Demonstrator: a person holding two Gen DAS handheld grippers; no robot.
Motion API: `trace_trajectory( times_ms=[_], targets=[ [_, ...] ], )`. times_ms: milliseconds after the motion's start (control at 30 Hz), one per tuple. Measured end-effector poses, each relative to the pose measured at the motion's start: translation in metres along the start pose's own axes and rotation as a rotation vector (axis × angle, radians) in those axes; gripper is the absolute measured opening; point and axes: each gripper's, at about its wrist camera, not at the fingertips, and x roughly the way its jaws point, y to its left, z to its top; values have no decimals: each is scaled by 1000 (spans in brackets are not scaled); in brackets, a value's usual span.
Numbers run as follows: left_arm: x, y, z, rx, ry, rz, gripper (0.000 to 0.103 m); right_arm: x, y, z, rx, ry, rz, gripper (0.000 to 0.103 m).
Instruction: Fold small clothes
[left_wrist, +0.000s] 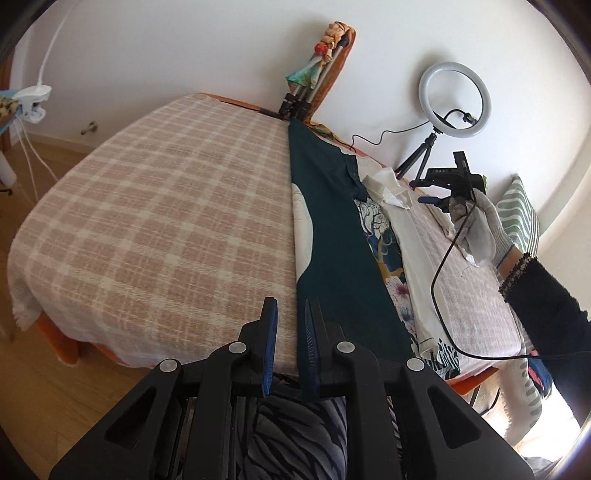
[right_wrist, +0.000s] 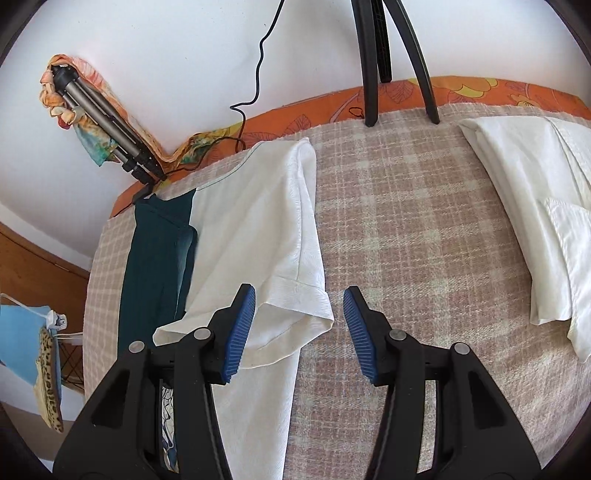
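Clothing on the plaid-covered table (left_wrist: 147, 206): a dark green garment (left_wrist: 332, 258) lay folded lengthwise, its long axis running toward the wall. Left gripper (left_wrist: 290, 332) was nearly closed at its edge; right gripper (right_wrist: 299, 332) gaped over a white shirt's (right_wrist: 258, 240) sleeve.

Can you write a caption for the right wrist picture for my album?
Open right gripper poised over the white shirt's sleeve on the checked blanket.

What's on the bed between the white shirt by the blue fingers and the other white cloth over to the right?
Nothing: in the right wrist view only bare checked blanket separates the white shirt from the folded white cloth. The tripod's feet stand farther back.
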Motion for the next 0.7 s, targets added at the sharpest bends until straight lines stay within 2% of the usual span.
trace_trajectory(
  times_ms=[100,167,233,267,467,700],
  targets=[
    [-2,10,0,-12,-12,32,14,11,13,0,-38,25,-7,53],
    [-1,10,0,-11,-12,32,14,19,19,0,-56,38,-72,52],
    [0,7,-1,4,-10,31,14,27,20,1,-51,67,-105,26],
    [1,5,-1,16,-8,31,14,31,19,2,-40,84,-111,5],
    [5,6,-1,31,-8,0,14,17,40,14,-50,55,-105,5],
    [3,33,-1,-21,-13,-9,14,10,116,47,-136,10,-90,5]
  ],
)
